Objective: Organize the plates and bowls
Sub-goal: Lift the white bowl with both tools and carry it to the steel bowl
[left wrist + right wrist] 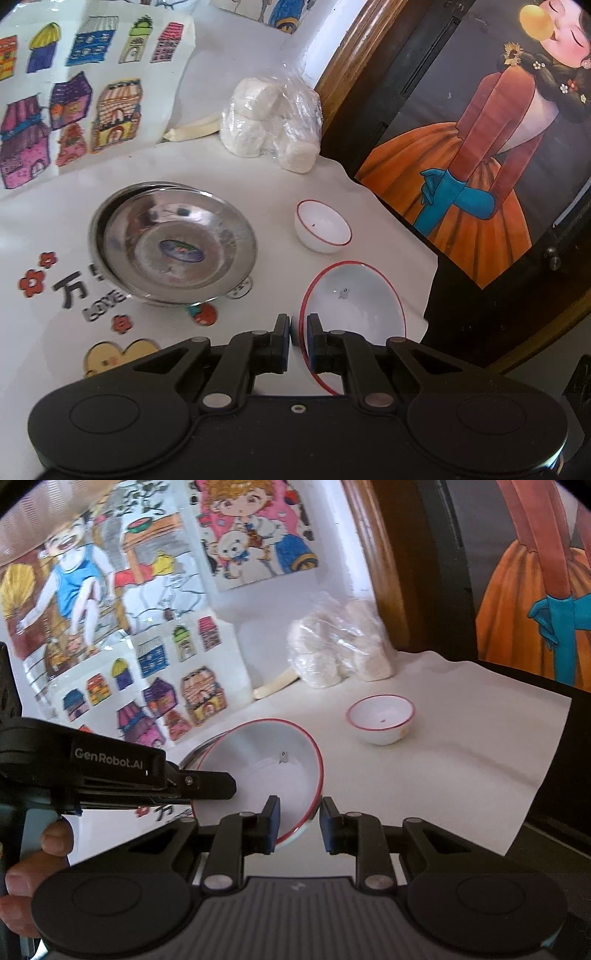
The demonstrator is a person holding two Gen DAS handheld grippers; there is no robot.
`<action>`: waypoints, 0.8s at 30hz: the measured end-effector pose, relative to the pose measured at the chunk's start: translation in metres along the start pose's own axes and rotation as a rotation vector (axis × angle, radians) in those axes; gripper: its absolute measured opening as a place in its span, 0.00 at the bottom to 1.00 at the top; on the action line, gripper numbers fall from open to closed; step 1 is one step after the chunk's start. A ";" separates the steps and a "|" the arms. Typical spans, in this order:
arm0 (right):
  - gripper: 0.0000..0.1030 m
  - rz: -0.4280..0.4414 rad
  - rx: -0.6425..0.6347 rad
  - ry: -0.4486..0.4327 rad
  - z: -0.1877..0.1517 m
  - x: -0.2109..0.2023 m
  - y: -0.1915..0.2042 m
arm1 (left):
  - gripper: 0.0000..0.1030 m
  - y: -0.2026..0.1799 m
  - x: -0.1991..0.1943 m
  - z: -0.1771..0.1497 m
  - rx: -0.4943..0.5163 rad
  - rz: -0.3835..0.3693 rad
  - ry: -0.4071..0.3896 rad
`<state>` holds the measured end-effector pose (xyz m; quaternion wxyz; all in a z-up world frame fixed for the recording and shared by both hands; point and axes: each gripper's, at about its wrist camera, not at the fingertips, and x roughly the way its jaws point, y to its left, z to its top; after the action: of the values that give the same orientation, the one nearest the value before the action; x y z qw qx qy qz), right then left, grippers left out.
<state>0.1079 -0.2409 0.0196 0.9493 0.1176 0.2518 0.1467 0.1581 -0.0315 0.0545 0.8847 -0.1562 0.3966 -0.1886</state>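
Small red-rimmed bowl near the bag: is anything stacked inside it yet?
No. In the right wrist view the small red-rimmed bowl sits alone on the white table cover, with only a tiny dark speck visible inside.

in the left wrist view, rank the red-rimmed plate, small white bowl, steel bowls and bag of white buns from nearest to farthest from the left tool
1. Red-rimmed plate: its rim is pinched in the left tool.
2. Steel bowls: ahead, to the left.
3. Small white bowl: ahead, slightly right; close to the steel bowls in rank.
4. Bag of white buns: far back by the wall.
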 end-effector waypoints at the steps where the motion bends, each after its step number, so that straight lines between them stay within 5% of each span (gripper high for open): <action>1: 0.25 0.007 -0.002 0.002 -0.001 -0.001 0.004 | 0.09 0.003 -0.004 -0.002 0.002 0.002 0.000; 24: 0.24 0.109 -0.017 0.110 -0.030 -0.003 0.056 | 0.09 0.059 -0.048 -0.042 -0.057 0.033 0.028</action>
<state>0.0774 -0.1854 0.0120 0.9256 0.1150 0.2955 0.2066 0.1090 0.0375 0.0333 0.8773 -0.1722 0.4167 -0.1648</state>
